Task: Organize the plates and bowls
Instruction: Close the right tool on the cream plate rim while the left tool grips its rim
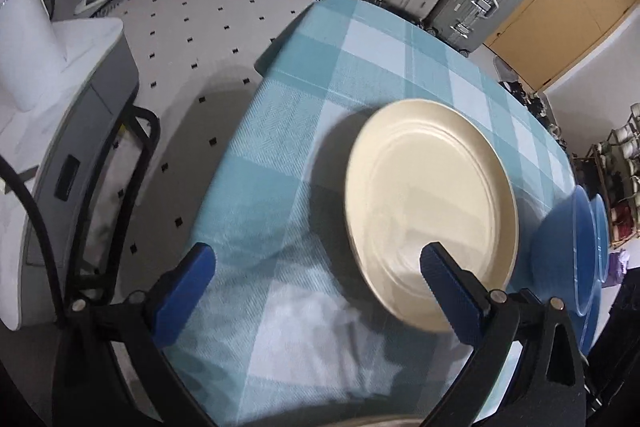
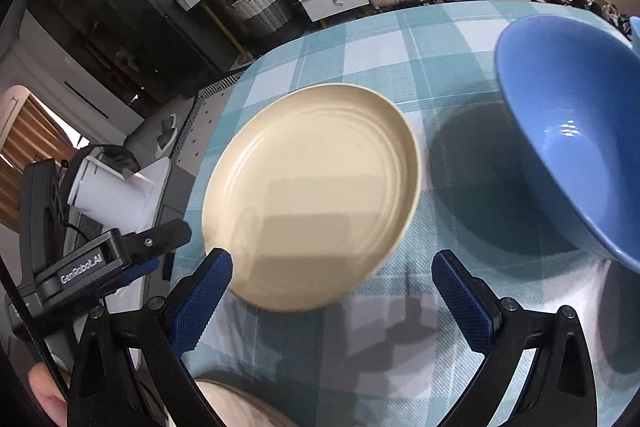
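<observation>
The left claw (image 1: 318,285) hangs wide open and empty over the near edge of the counter (image 1: 280,131), which wears a teal checked cloth. One of its blue pads lies over the near rim of the cream plate (image 1: 430,203); the other is well apart to the left, over bare cloth.

The cream plate sits flat around the middle of the counter, nearer the near edge than the far one. It looks like glazed ceramic: stiff, fairly heavy for a two-finger pinch, smooth enough to slip, and likely to chip if knocked. Its raised rim is the only real place to take hold, one finger above and one slid beneath, and the near rim is the closest. A shallow bite would probably let it tip, so a deep bite seems wiser.

The right claw (image 2: 332,287) is also open and holds nothing, spread over the plate's near rim and the cloth beside it.

Toward the right edge of the counter stands a blue bowl (image 2: 568,131), upright, apart from the plate, with a second blue bowl (image 1: 601,227) just behind it. They look like ceramic too, deep and steep-walled; the wall at the lip, pinched inside and out, is the likely hold. Whether the two touch cannot be told.
</observation>
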### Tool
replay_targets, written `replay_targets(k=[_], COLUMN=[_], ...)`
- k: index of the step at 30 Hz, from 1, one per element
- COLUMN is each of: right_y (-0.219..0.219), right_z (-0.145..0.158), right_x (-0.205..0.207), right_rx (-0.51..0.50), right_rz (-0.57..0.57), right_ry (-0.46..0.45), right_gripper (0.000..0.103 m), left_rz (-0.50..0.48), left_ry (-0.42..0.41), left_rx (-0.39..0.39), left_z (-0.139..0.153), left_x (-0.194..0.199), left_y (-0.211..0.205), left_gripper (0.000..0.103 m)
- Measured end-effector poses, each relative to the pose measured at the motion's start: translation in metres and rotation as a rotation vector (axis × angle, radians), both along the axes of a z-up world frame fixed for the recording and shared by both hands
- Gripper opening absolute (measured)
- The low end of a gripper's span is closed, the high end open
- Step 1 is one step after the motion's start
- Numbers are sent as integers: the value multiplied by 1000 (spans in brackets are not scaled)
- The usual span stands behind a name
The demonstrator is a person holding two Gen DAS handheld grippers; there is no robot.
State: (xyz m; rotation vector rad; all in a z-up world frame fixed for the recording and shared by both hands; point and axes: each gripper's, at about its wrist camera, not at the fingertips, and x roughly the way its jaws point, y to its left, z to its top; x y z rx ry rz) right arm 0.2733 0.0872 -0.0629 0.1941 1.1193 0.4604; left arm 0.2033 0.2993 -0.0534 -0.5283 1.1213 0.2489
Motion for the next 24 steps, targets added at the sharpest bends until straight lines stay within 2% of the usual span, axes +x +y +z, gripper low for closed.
replay_targets(k=[5, 12, 18, 22, 24], right_y=[4, 9, 14, 11, 10], right_z=[-9, -22, -30, -29, -29], right_x=[11, 23, 28, 34, 38], right_rx=[8, -2, -14, -14, -2], right_rz=[-5, -12, -11, -28, -39], right_ry=[21, 28, 5, -14, -8], right_gripper=[102, 102, 102, 101, 98], left_rz=[-28, -51, -47, -40, -38], left_ry=[1, 24, 9, 38, 24], left_rx=[-106, -68, -158, -118, -118], left_z=[-9, -13, -19, -24, -25], left_x=[13, 30, 37, 42, 42], left_y=[3, -2, 8, 9, 8], left_gripper=[103, 103, 103, 102, 102])
